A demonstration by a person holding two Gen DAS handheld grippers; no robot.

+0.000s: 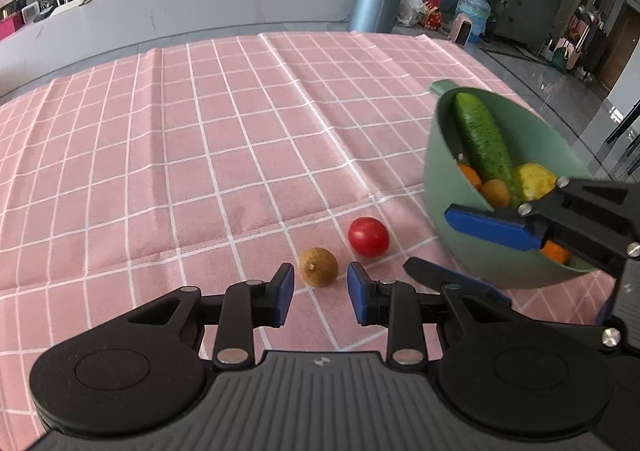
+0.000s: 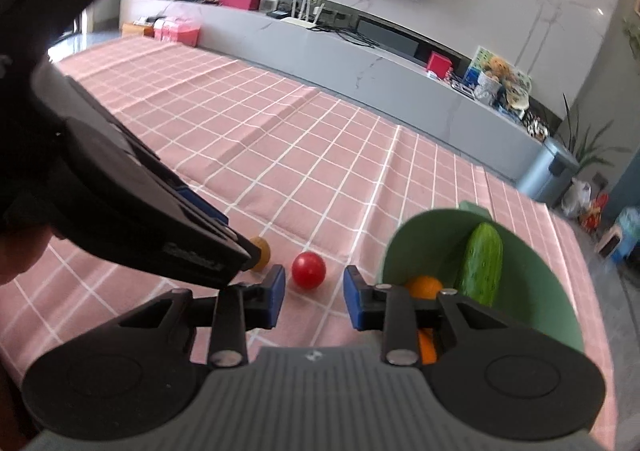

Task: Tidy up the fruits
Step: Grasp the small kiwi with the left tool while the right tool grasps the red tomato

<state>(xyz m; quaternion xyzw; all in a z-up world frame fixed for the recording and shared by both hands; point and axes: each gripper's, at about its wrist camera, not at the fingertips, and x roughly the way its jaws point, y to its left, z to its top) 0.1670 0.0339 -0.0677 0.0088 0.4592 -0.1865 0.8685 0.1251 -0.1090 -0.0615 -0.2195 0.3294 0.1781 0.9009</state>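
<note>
A small brown round fruit (image 1: pixel 318 266) lies on the pink checked cloth (image 1: pixel 200 155), just ahead of my open, empty left gripper (image 1: pixel 321 293). A red tomato (image 1: pixel 368 236) lies just beyond it to the right. A green bowl (image 1: pixel 448 187) at the right holds a cucumber (image 1: pixel 482 139), a yellow fruit (image 1: pixel 534 181) and orange fruits. My right gripper (image 2: pixel 314 301) is open and empty, with the tomato (image 2: pixel 308 270) just ahead of it and the bowl (image 2: pixel 560 315) at its right. The brown fruit (image 2: pixel 262 251) is partly hidden behind the left gripper there.
The cloth's right edge runs just past the bowl. In the left wrist view the right gripper's fingers (image 1: pixel 492 227) reach across the front of the bowl. A grey counter (image 1: pixel 200 7) and a bin (image 1: pixel 376 1) stand beyond the table.
</note>
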